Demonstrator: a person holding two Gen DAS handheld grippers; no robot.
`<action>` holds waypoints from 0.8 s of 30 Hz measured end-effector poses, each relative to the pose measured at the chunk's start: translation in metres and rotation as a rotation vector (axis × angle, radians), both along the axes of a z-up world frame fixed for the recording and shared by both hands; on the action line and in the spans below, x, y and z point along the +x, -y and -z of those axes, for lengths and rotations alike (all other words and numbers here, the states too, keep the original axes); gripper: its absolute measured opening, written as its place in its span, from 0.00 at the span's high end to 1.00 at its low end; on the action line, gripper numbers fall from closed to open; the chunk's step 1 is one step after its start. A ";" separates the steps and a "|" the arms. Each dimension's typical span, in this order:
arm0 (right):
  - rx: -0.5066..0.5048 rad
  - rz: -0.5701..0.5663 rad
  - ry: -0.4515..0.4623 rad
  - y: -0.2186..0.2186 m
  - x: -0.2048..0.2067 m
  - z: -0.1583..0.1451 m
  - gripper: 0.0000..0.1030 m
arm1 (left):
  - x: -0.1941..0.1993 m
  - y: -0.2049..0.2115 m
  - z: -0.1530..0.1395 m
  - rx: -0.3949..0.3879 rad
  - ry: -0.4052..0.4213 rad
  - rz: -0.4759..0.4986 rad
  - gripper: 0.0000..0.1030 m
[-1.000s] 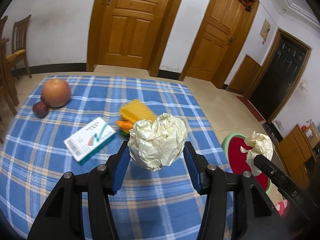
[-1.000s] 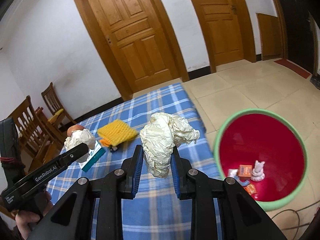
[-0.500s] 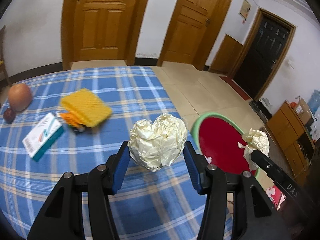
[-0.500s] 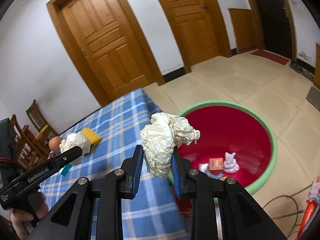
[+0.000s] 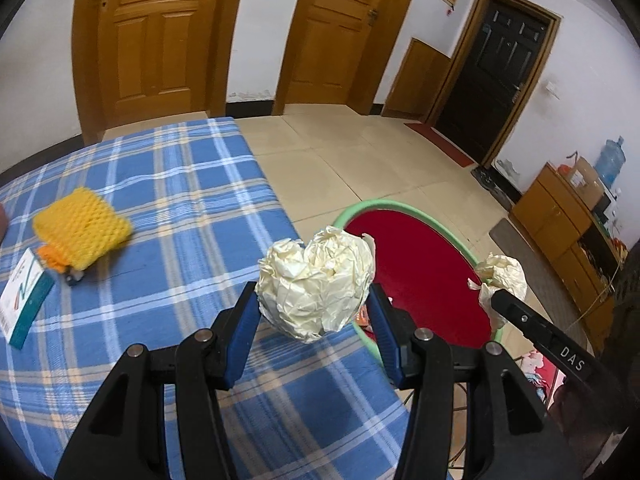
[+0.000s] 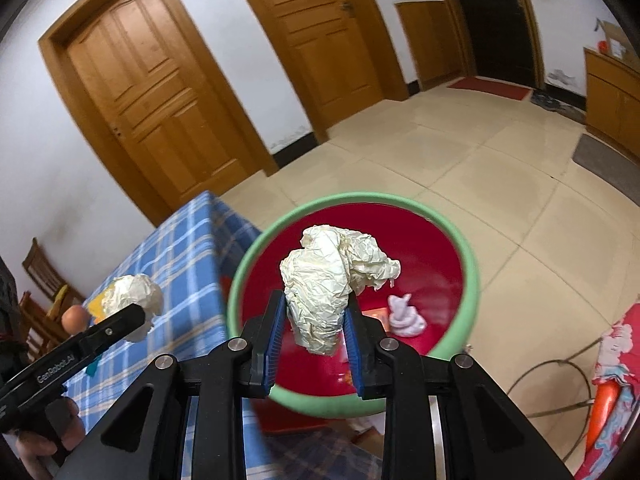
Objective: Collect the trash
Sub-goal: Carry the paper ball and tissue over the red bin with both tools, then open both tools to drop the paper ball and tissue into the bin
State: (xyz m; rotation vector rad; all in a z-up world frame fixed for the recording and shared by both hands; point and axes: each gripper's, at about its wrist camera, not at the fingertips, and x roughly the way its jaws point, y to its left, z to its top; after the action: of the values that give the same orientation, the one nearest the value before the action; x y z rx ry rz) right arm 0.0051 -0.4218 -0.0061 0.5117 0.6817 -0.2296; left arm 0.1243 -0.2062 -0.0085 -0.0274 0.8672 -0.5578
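Note:
My left gripper point(image 5: 314, 322) is shut on a crumpled cream paper ball point(image 5: 316, 280) and holds it above the right edge of the blue checked table point(image 5: 180, 208). My right gripper point(image 6: 316, 330) is shut on a second crumpled paper ball point(image 6: 332, 284) and holds it over the red basin with a green rim point(image 6: 472, 280) on the floor. The basin also shows in the left wrist view point(image 5: 424, 280), just past the table edge. Each gripper appears in the other's view, the right one point(image 5: 498, 280) and the left one point(image 6: 132, 304).
A yellow foam fruit net point(image 5: 82, 232), an orange scrap point(image 5: 52, 258) and a white and teal box point(image 5: 24, 296) lie on the table. The basin holds a white twisted wad point(image 6: 406, 316) and small wrappers. Wooden doors, chairs point(image 6: 44, 280) and a cabinet point(image 5: 560, 216) stand around.
Both grippers have swung right with their paper balls. The right one has moved from beside the table to above the basin. The left one has neared the table's right edge.

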 end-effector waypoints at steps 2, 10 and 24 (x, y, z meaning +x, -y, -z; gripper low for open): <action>0.006 0.011 -0.006 0.006 -0.001 0.003 0.69 | 0.001 0.004 0.002 0.003 -0.006 0.011 0.48; 0.025 0.018 0.002 0.013 -0.004 0.008 0.62 | -0.001 0.025 0.007 0.018 -0.017 0.059 0.48; 0.035 0.062 0.022 0.028 -0.012 0.006 0.57 | 0.001 0.059 0.014 0.042 -0.027 0.134 0.37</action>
State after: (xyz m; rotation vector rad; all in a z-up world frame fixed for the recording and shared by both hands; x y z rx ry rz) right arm -0.0072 -0.4494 -0.0122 0.5686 0.6496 -0.2697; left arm 0.1251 -0.2650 -0.0227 0.0614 0.9112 -0.6656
